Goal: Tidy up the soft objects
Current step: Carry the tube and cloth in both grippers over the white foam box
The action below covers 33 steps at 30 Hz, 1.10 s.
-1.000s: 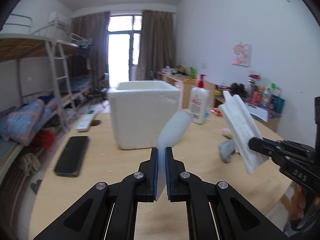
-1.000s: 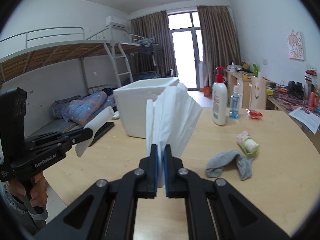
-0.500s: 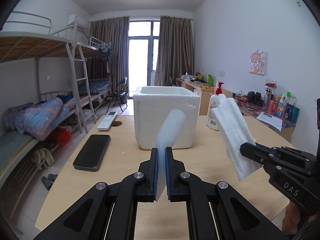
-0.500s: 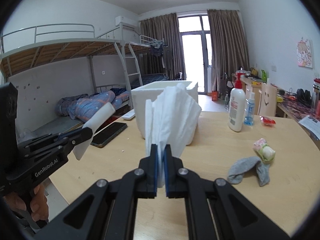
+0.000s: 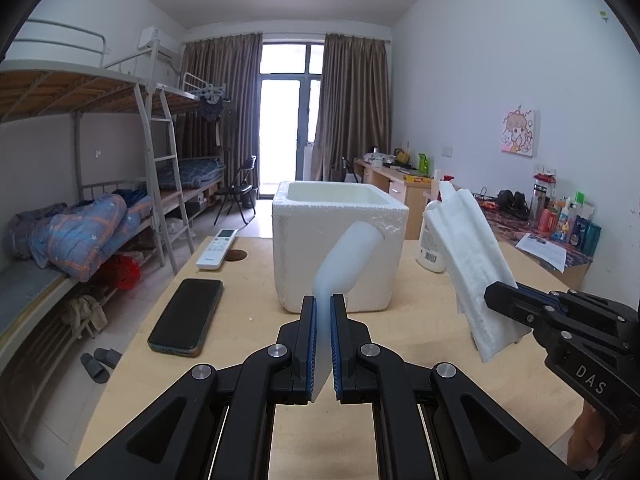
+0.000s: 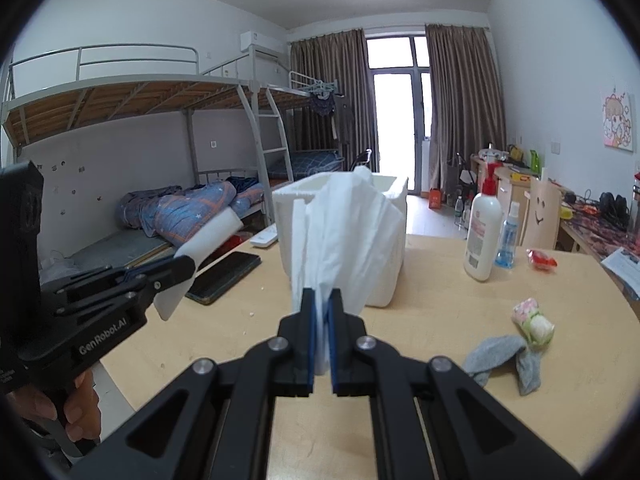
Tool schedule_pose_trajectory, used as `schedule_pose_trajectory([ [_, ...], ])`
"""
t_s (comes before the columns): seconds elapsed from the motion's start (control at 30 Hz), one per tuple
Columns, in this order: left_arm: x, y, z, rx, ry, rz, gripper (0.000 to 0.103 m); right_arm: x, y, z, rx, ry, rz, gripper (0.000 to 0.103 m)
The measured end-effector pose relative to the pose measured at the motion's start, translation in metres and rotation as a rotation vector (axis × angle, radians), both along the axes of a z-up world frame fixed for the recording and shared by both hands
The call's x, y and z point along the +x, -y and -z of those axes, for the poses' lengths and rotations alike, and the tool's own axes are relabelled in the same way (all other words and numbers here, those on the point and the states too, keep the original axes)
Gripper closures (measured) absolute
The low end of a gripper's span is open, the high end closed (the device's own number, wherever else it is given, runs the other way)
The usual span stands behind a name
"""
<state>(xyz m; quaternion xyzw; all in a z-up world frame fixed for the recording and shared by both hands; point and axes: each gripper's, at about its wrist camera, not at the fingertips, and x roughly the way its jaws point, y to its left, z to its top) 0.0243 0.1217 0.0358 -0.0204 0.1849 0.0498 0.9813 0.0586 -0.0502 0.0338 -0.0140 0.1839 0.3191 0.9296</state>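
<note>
white sponge [image 5: 347, 258] clamped in left gripper [image 5: 323, 344], pale rounded end leaning up and right across the front of the white foam box [image 5: 340, 240]. folded white tissue [image 6: 340, 240] clamped in right gripper [image 6: 322, 344], fanned upward and covering most of the box front in the right wrist view. both held above the wooden table [image 5: 240, 320], just short of the box.

against the earlier frames: same grips, both sets of jaws pressed on the same items. box sits lower and further off in the left wrist view, more of the room and ceiling showing. grey sock [image 6: 502, 360] lower and further right in the right wrist view.

left wrist view only: black phone [image 5: 188, 316] flat on the table, white remote [image 5: 218, 249] beyond it beside a round hole, open top of the box, tissue seen from the side in the right gripper.

right wrist view only: grey sock crumpled on the table, pink and white bundle [image 6: 534, 322] touching its far end, lotion pump bottle [image 6: 482, 236] upright beside a small blue spray bottle [image 6: 508, 240], fingers [image 6: 76, 412] under the left gripper handle.
</note>
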Motion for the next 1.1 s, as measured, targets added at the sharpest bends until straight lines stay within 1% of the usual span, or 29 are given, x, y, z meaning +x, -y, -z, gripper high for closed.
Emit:
schedule_pose_trajectory([
  [0.3,0.018,-0.003,-0.023,0.008,0.013,0.012,0.095,0.012,-0.004,-0.019,-0.002,0.006,0.002,0.095],
  [0.5,0.031,-0.003,-0.044,0.033,0.047,0.024,0.095,0.022,-0.010,-0.037,-0.013,0.035,0.002,0.095],
  [0.83,0.054,-0.008,-0.063,0.047,0.073,0.018,0.095,0.047,-0.016,-0.056,-0.020,0.065,0.038,0.095],
  [1.0,0.067,-0.016,-0.074,0.040,0.081,0.010,0.095,0.056,-0.020,-0.064,-0.021,0.066,0.029,0.095],
  [1.1,0.077,-0.018,-0.080,0.031,0.077,0.024,0.095,0.061,-0.024,-0.067,-0.032,0.077,0.032,0.095],
])
